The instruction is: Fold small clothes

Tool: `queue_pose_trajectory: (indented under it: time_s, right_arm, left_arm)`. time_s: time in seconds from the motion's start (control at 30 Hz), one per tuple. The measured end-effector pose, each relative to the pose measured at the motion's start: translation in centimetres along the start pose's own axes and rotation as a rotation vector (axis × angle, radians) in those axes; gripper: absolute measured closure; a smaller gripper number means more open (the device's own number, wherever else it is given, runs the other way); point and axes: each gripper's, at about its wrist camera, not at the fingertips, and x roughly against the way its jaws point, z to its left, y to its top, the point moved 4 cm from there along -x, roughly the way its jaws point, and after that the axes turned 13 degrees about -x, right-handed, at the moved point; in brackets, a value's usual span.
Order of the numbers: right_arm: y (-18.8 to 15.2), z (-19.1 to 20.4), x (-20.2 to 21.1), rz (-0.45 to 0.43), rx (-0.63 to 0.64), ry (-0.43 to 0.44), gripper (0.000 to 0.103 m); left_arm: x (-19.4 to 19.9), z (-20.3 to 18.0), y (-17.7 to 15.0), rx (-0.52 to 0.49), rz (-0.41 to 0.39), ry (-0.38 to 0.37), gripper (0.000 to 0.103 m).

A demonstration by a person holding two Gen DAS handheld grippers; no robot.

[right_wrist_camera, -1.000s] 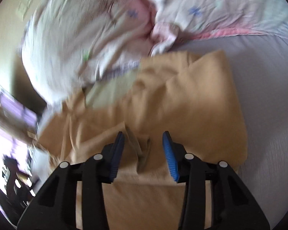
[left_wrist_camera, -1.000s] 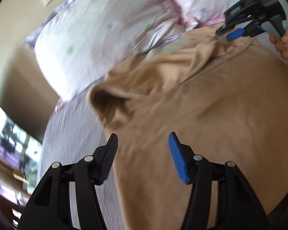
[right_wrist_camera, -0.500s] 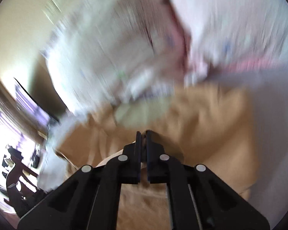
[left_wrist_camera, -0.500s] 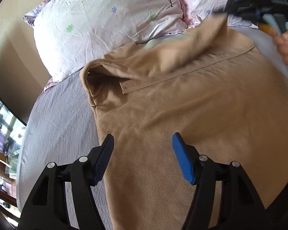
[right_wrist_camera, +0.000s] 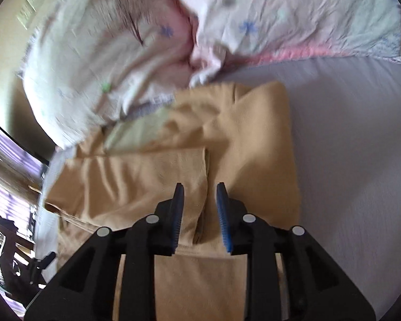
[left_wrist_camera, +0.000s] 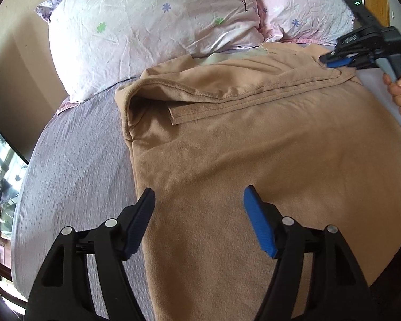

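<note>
L gripper [left_wrist_camera: 199, 200] spread over tan garment [left_wrist_camera: 254, 147]; R gripper [right_wrist_camera: 200, 198] parted (folded edge between).

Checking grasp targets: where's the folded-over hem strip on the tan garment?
In the left wrist view, the hem strip crosses the tan garment below the pillows, running rightward to the right claw.

A bed with a grey-lilac sheet [left_wrist_camera: 74, 165] fills the left part of the frame. A tan garment [left_wrist_camera: 267, 144] lies on it in the centre. Two flowered pillows [left_wrist_camera: 152, 24] rest at the top; they probably touch the garment's far edge.
</note>
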Motion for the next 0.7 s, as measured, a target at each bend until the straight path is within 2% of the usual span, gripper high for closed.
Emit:
queue_pose_trajectory:
  time_s: [0.03, 0.07, 0.1, 0.17, 0.2, 0.27, 0.3, 0.33, 0.37, 0.4, 0.47, 0.5, 0.57, 0.6, 0.7]
  right_arm:
    - [-0.3, 0.4, -0.1, -0.02, 0.031, -0.008, 0.077]
    - [-0.9, 1.3, -0.3, -0.01, 0.081, 0.002, 0.096]
    - [-1.3, 1.6, -0.6, 0.021, 0.093, 0.034, 0.099]
    - [-1.4, 2.2, 0.1, -0.044, 0.132, 0.018, 0.1]
    - [-1.0, 2.4, 1.4, -0.126, 0.145, -0.007, 0.1]
    - [0.5, 1.8, 4.3, -0.253, 0.096, 0.004, 0.1]
    - [1.1, 1.2, 5.3, -0.305, 0.066, -0.02, 0.1]
    - [1.8, 0.2, 6.2, -0.361, 0.04, -0.075, 0.1]
    - [2.2, -0.8, 6.3, -0.379, 0.029, -0.142, 0.099]
    - [2.4, -1.3, 5.8, -0.352, 0.032, -0.188, 0.098]
    - [2.2, -2.4, 4.8, -0.268, 0.013, -0.205, 0.084]
    - [2.1, -2.7, 5.3, -0.289, -0.016, -0.191, 0.077]
    - [2.0, -2.6, 7.0, -0.364, -0.034, -0.128, 0.049]
    - [2.1, -2.3, 7.4, -0.378, -0.026, -0.097, 0.046]
    - [2.3, -1.4, 6.4, -0.294, 0.009, -0.035, 0.047]
  left_arm:
    - [0.1, 0.0, -0.1, 0.003, 0.001, -0.001, 0.031]
    - [0.1, 0.0, -0.2, 0.007, 0.002, -0.003, 0.03]
    - [0.1, 0.1, -0.4, 0.014, 0.002, -0.012, 0.03]
    - [-0.1, 0.3, -0.6, 0.03, 0.003, -0.028, 0.028]
    - [-0.2, 0.4, -0.7, 0.038, 0.004, -0.035, 0.028]
    - [-0.4, 0.6, -0.8, 0.057, 0.006, -0.053, 0.027]
    - [-0.5, 0.7, -1.0, 0.069, 0.006, -0.064, 0.027]
    - [-0.5, 0.7, -1.1, 0.077, 0.005, -0.07, 0.027]
    - [-0.6, 0.8, -1.2, 0.081, 0.004, -0.073, 0.026]
    - [-0.6, 0.8, -1.3, 0.086, 0.003, -0.076, 0.026]
    - [-0.6, 0.8, -1.3, 0.089, 0.002, -0.077, 0.025]
    - [-0.6, 0.8, -1.4, 0.089, 0.002, -0.077, 0.025]
    - [-0.6, 0.8, -1.4, 0.091, 0.003, -0.077, 0.025]
    - [-0.6, 0.8, -1.4, 0.091, 0.004, -0.076, 0.025]
    - [-0.6, 0.8, -1.4, 0.093, 0.007, -0.074, 0.024]
